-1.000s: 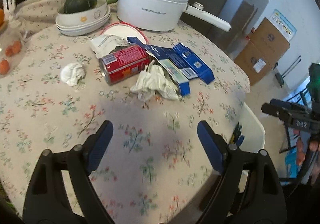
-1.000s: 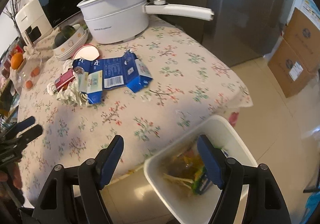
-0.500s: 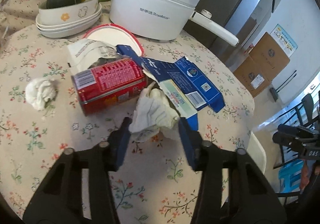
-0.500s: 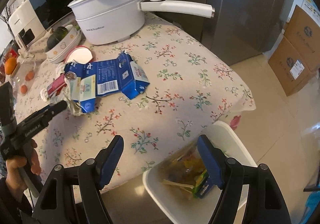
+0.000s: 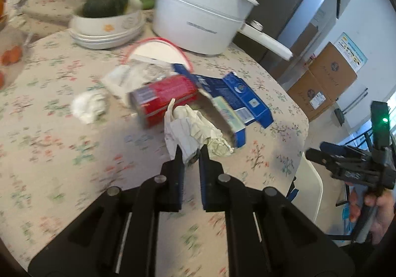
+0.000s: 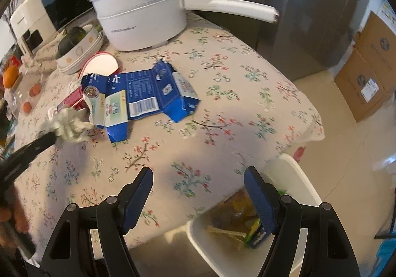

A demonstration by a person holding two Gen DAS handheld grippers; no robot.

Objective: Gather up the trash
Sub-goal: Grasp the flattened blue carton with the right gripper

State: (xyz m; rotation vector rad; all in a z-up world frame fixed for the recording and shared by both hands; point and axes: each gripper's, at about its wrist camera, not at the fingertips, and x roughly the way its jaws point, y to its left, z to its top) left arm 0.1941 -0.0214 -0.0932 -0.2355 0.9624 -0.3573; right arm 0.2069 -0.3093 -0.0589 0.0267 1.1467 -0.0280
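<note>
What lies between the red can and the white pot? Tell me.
In the left wrist view, a crumpled silvery wrapper and a red-rimmed white lid lie between the red can and the white pot, on the floral tablecloth.

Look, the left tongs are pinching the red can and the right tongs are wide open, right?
Not quite. The left tongs are pinching the crumpled paper, not the red can, which lies untouched behind it, as the left wrist view shows. The right tongs are wide open, as you said.
</note>
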